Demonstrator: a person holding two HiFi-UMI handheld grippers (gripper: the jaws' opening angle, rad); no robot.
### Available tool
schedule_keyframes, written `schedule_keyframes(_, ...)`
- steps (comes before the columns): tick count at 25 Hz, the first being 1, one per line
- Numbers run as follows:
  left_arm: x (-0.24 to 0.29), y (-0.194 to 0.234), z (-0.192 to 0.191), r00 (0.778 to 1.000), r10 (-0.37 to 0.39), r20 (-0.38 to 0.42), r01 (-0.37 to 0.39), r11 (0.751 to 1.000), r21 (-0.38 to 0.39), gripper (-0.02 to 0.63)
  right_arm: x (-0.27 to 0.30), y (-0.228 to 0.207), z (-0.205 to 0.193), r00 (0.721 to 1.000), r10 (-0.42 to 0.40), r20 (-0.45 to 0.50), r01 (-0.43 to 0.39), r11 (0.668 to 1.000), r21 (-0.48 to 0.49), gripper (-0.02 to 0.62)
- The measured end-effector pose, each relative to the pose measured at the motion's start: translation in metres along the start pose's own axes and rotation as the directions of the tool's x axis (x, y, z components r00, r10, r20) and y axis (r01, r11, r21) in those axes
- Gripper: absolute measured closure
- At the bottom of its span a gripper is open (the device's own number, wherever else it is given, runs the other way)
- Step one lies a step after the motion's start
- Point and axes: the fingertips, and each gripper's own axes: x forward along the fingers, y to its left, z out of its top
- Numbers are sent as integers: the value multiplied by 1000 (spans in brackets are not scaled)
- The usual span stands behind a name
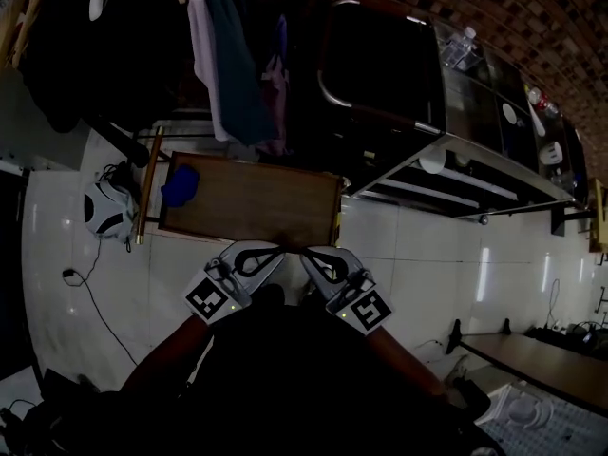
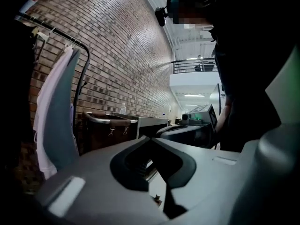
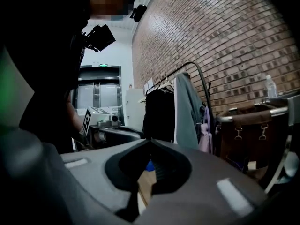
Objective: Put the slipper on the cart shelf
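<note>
A blue slipper (image 1: 180, 184) lies on the left end of a low wooden table (image 1: 261, 207); in the right gripper view the slipper (image 3: 149, 166) shows as a blue patch through the gap below the jaw tips. The metal cart (image 1: 454, 164) with its shelves stands to the right of the table. My left gripper (image 1: 275, 249) and right gripper (image 1: 307, 253) hover side by side over the table's near edge, tips almost touching each other. Both are shut with nothing in them, as the left gripper (image 2: 151, 138) and right gripper (image 3: 150, 139) show in their own views.
A clothes rack with hanging garments (image 1: 223, 55) stands behind the table. A brown hamper with a metal handle (image 2: 107, 125) sits by the brick wall. A black-and-white bag (image 1: 104, 209) and a cable (image 1: 90, 283) lie on the white floor at the left. A bench (image 1: 532, 354) is at the lower right.
</note>
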Motion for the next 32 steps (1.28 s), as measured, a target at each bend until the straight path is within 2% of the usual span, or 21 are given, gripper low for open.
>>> schedule_keyframes(6,-33,31,-7,996,-86,-6,86,996,5,603,47,16,0,996,-85,-34,85,996,7,595)
schedule_keyframes(12,-53,50,-4,995,-102,7,102,995,-2,603,61,17,7,991,-130,-7,130,991,26,595)
schedule_keyframes(27,-34,33,3,997,-71,8,71,997,18,603,48,13,14,998,-65,-1,65,998,-10,595)
schedule_keyframes(32,-29,25,3,998,-60,7,60,998,19,603,39,9,12,998,-68,1,68,998,-9,595)
